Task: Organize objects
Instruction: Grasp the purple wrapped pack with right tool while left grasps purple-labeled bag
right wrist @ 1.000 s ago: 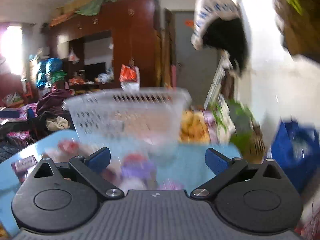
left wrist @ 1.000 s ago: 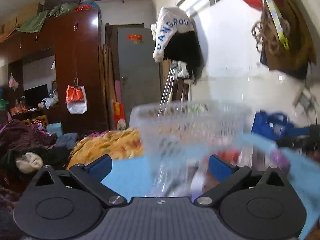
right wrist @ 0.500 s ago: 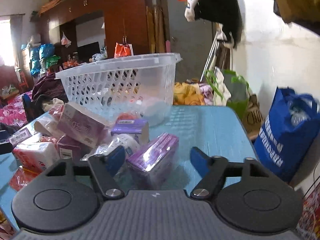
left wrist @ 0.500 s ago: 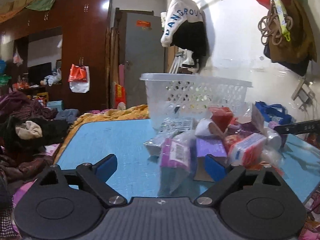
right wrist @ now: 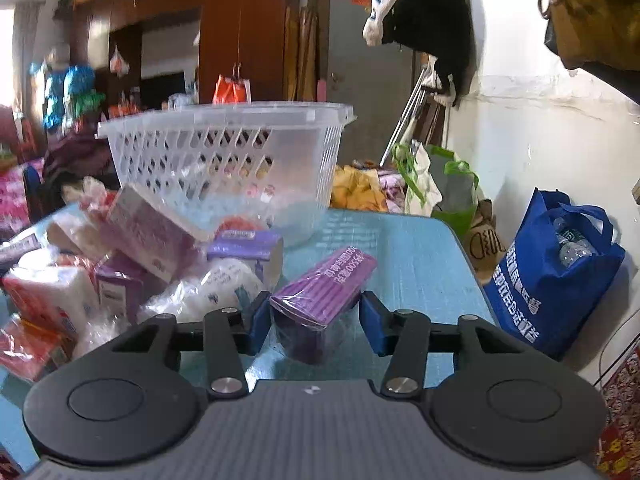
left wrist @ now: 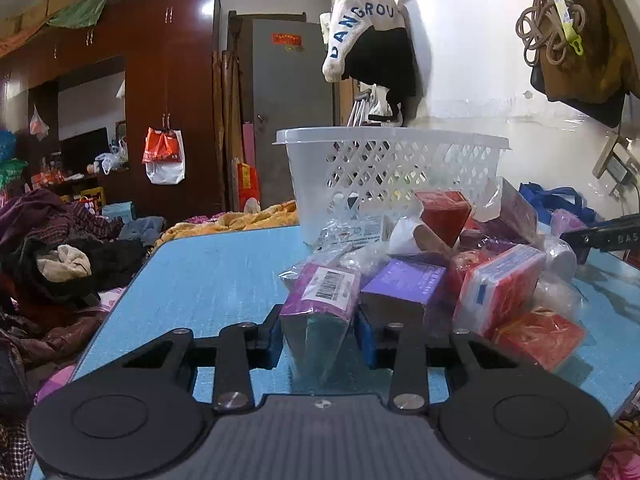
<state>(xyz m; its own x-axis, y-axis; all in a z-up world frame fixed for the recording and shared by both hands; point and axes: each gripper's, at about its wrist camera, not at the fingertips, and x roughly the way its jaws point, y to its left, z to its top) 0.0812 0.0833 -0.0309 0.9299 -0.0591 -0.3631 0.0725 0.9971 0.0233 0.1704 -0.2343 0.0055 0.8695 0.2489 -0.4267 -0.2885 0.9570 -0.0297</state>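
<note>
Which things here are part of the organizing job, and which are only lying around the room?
Part of the job:
- white basket
- barcode packet between the left gripper fingers
- purple packet between the right gripper fingers
- packet pile
- blue table

Lying about:
- blue bag
- clothes heap
- wardrobe

"ANGROU" on the hanging white garment point(left wrist: 362, 20)

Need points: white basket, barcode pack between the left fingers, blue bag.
white basket point(left wrist: 394, 168), left wrist view, on its perforated front wall
barcode pack point(left wrist: 320, 300), left wrist view, on its top face
blue bag point(right wrist: 548, 276), right wrist view, on its printed side
</note>
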